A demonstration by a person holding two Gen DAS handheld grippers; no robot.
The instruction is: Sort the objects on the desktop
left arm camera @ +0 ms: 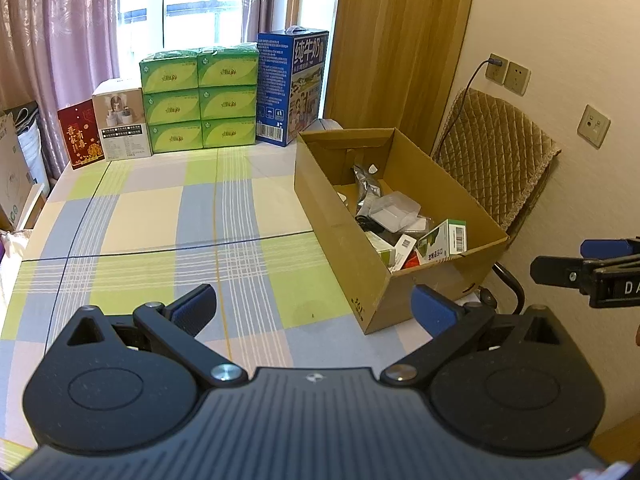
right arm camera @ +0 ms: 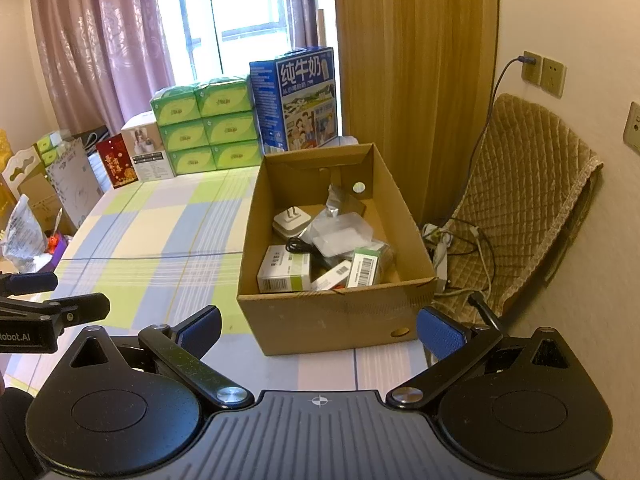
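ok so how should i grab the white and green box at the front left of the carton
Grip the white and green box across its two long sides, coming straight down from above: it lies flat with its top bare, while the carton wall blocks any side approach.

A: Which print is legible?
B: The blue milk carton (right arm camera: 298, 100) bears "纯牛奶"; the left gripper (right arm camera: 56, 304), seen from the right wrist, shows "obot.AI".
A: And the cardboard box (left arm camera: 362, 280)?
B: "361°" on its near corner.

Daylight fills a window (left arm camera: 208, 4) hung with mauve curtains (left arm camera: 60, 40). A wood panel (left arm camera: 400, 40) meets a cream wall (left arm camera: 560, 20) with sockets (left arm camera: 508, 72). A quilted chair (left arm camera: 496, 160) stands beside the checked bench (left arm camera: 140, 220).
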